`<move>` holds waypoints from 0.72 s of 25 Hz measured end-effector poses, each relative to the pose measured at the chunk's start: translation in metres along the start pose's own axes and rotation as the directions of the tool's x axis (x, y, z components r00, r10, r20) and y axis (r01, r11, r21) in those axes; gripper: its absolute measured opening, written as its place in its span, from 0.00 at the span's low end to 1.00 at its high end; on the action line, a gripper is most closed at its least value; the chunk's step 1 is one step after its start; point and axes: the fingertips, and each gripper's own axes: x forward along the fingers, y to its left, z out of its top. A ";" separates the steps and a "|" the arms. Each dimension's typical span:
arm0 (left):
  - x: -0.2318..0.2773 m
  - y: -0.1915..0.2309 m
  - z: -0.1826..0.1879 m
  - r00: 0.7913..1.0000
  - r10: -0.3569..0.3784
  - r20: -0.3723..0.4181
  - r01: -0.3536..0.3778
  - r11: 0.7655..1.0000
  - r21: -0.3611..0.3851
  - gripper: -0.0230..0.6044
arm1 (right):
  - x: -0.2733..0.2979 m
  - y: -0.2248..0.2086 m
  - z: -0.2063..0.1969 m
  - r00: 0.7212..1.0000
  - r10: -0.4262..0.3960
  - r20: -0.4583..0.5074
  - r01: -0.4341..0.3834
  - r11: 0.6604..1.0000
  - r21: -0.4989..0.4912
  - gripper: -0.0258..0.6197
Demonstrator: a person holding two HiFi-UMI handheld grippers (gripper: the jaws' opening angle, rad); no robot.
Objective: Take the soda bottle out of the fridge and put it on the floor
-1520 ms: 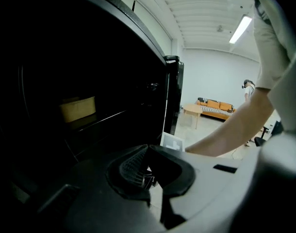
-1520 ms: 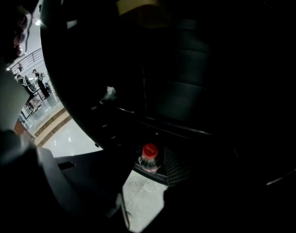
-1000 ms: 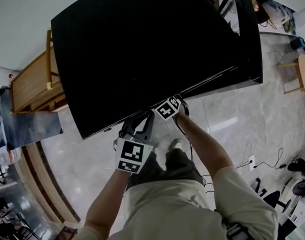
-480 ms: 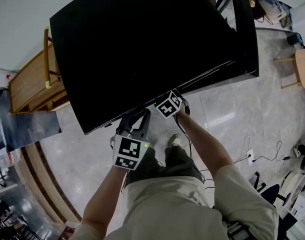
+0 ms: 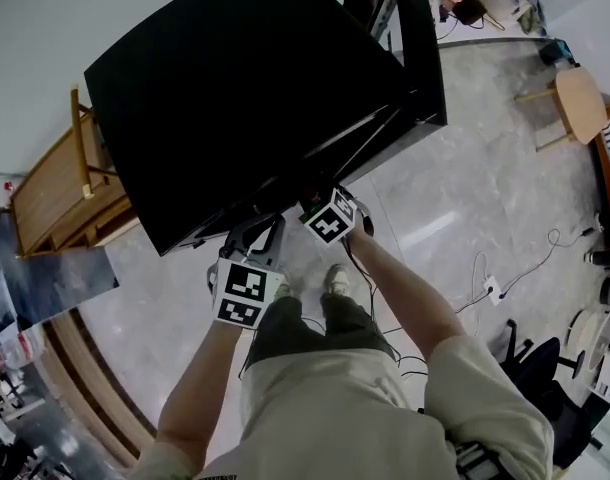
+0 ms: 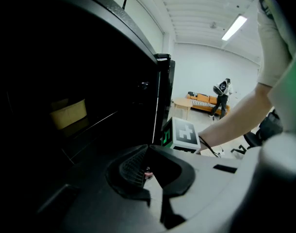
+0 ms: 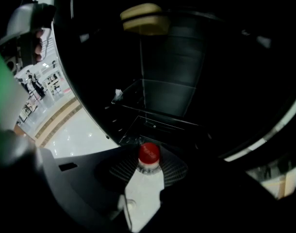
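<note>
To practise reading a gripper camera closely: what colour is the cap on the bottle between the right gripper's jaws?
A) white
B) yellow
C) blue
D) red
D: the right gripper view shows the soda bottle between the jaws of the right gripper, topped by a red cap.

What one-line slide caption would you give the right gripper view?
Right claw grips a red-capped soda bottle by the neck at the open, dark fridge.
</note>
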 end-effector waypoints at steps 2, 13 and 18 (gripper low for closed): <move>0.000 -0.010 0.008 1.000 -0.021 0.000 0.021 1.000 0.013 0.05 | -0.018 -0.005 -0.006 1.000 -0.017 0.003 0.017 1.000 0.019 0.21; 0.028 -0.080 0.032 0.986 -0.167 -0.027 0.169 0.979 0.112 0.05 | -0.102 -0.031 -0.066 0.995 -0.099 -0.011 0.099 0.987 0.127 0.21; 0.048 -0.113 0.035 0.974 -0.222 -0.052 0.227 0.962 0.151 0.05 | -0.126 -0.047 -0.106 0.988 -0.149 -0.032 0.152 0.969 0.195 0.21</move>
